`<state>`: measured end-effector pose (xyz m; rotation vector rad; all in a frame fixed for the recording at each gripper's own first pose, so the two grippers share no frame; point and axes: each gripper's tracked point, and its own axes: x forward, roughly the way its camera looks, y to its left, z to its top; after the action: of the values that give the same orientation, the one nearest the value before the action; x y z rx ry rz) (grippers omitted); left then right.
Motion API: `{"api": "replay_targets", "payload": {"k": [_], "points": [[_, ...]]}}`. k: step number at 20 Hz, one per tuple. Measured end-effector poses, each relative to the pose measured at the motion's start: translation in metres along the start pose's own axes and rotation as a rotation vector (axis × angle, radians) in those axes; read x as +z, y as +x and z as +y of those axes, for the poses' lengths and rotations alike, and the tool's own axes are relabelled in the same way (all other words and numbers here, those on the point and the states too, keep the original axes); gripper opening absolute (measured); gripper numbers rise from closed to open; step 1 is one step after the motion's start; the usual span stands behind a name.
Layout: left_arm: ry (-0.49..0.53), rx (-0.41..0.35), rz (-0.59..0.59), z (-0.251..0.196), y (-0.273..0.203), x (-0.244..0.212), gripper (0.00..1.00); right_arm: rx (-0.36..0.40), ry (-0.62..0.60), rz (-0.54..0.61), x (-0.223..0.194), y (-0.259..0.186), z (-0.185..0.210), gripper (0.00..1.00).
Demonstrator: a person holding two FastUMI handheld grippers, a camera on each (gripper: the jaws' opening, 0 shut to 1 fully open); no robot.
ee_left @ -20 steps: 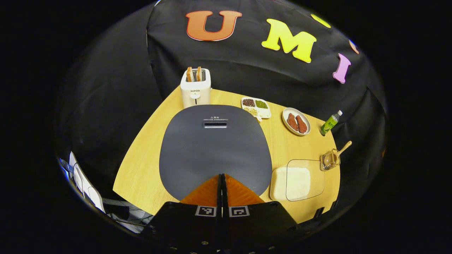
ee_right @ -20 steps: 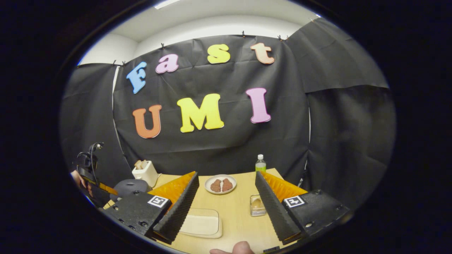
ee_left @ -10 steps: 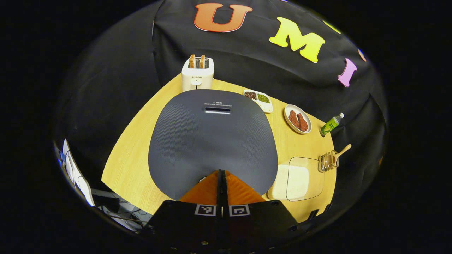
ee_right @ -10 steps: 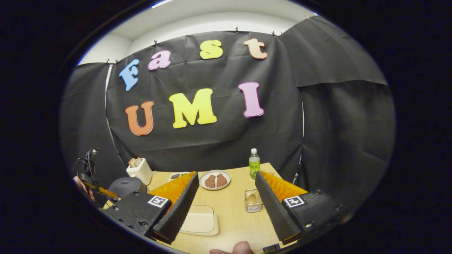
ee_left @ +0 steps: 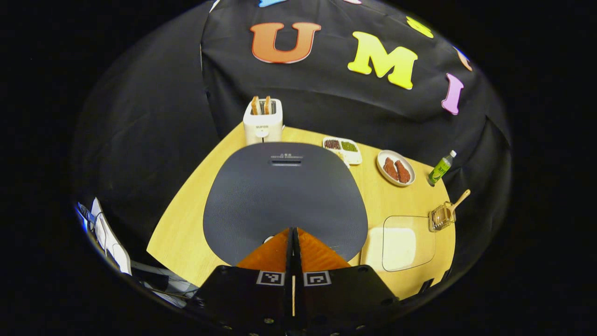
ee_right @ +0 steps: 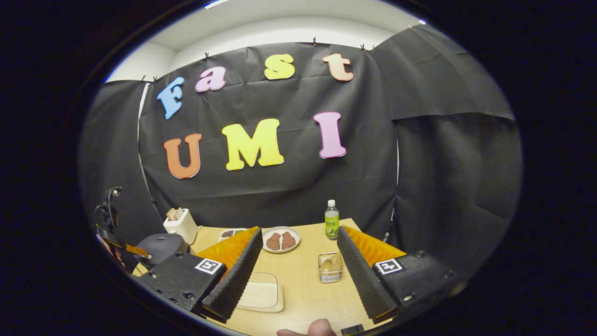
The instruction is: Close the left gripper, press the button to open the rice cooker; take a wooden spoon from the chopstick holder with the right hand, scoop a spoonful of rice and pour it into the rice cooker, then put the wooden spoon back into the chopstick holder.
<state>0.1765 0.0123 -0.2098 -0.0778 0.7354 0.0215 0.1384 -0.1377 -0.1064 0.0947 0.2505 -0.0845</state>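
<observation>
You are working the first step: your left claw (ee_left: 293, 233) is pressed together, fingers flat against each other, and it is hanging over the near edge of the rice cooker (ee_left: 284, 196), whose dark lid is lying shut. A small pale patch is peeking out just left of the fingertips at the lid's front rim; that is probably the button, though I cannot tell for sure. The next move is calling for you to bring the closed tips straight down onto that spot and push until the lid is popping up, so keep the claw centred and avoid sliding off onto the lid.

Your right claw (ee_right: 298, 261) is spread wide and holding nothing, hovering above the tabletop (ee_right: 303, 294) and facing the chopstick holder (ee_right: 330, 268). The wooden spoon (ee_left: 454, 205) is leaning in that holder near the right edge, handle sticking up and outward. The tray of rice (ee_left: 399, 242) is lying just beside the holder, between it and the cooker.

Counting what is sitting there: one rice cooker, one spoon, one holder, one rice tray, one toaster (ee_left: 263, 123) with two slices, one divided dish (ee_left: 344, 148), one plate (ee_left: 395, 168) carrying two brown pieces, one green bottle (ee_left: 440, 167)
</observation>
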Motion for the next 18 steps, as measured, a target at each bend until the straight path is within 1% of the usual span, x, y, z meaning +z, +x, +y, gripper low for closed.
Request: {"api": "replay_targets", "payload": {"k": [2, 5, 7, 8, 9, 10, 11, 12, 13, 14, 15, 17, 18], "points": [[0.023, -0.001, -0.113, -0.003, -0.018, 0.031, 0.08, -0.011, 0.003, -0.004, 0.002, -0.002, -0.005, 1.0], [0.046, 0.003, -0.273, -0.007, -0.041, 0.079, 0.31, -0.017, -0.006, -0.012, 0.003, -0.006, -0.009, 1.0], [0.061, 0.005, -0.362, -0.008, -0.052, 0.102, 0.38, -0.009, -0.007, -0.011, 0.004, -0.009, -0.007, 1.0], [0.064, 0.01, -0.399, -0.007, -0.056, 0.115, 0.55, -0.006, -0.013, -0.012, 0.005, -0.01, -0.005, 1.0], [0.052, 0.013, -0.414, -0.006, -0.058, 0.122, 0.65, -0.003, -0.021, -0.013, 0.004, -0.011, -0.005, 1.0], [0.035, 0.017, -0.43, -0.007, -0.06, 0.127, 0.66, 0.001, -0.027, -0.011, 0.005, -0.012, -0.004, 1.0], [0.019, 0.016, -0.45, -0.008, -0.065, 0.134, 0.65, 0.003, -0.031, -0.014, 0.006, -0.014, -0.004, 1.0], [0.009, 0.016, -0.477, -0.009, -0.072, 0.139, 0.78, 0.005, -0.034, -0.018, 0.007, -0.015, -0.004, 1.0], [0.006, 0.018, -0.5, -0.009, -0.08, 0.142, 0.89, 0.007, -0.038, -0.021, 0.008, -0.016, -0.004, 1.0], [0.004, 0.026, -0.52, -0.009, -0.086, 0.142, 0.95, 0.006, -0.043, -0.022, 0.008, -0.016, -0.005, 1.0], [0.007, 0.031, -0.535, -0.01, -0.093, 0.14, 0.96, 0.009, -0.046, -0.025, 0.008, -0.015, -0.007, 1.0], [0.021, 0.039, -0.549, -0.017, -0.106, 0.133, 0.94, 0.02, -0.038, -0.018, 0.003, -0.011, -0.012, 1.0], [0.026, 0.044, -0.563, -0.02, -0.113, 0.132, 0.95, 0.023, -0.032, -0.011, 0.0, -0.007, -0.016, 1.0]]}}
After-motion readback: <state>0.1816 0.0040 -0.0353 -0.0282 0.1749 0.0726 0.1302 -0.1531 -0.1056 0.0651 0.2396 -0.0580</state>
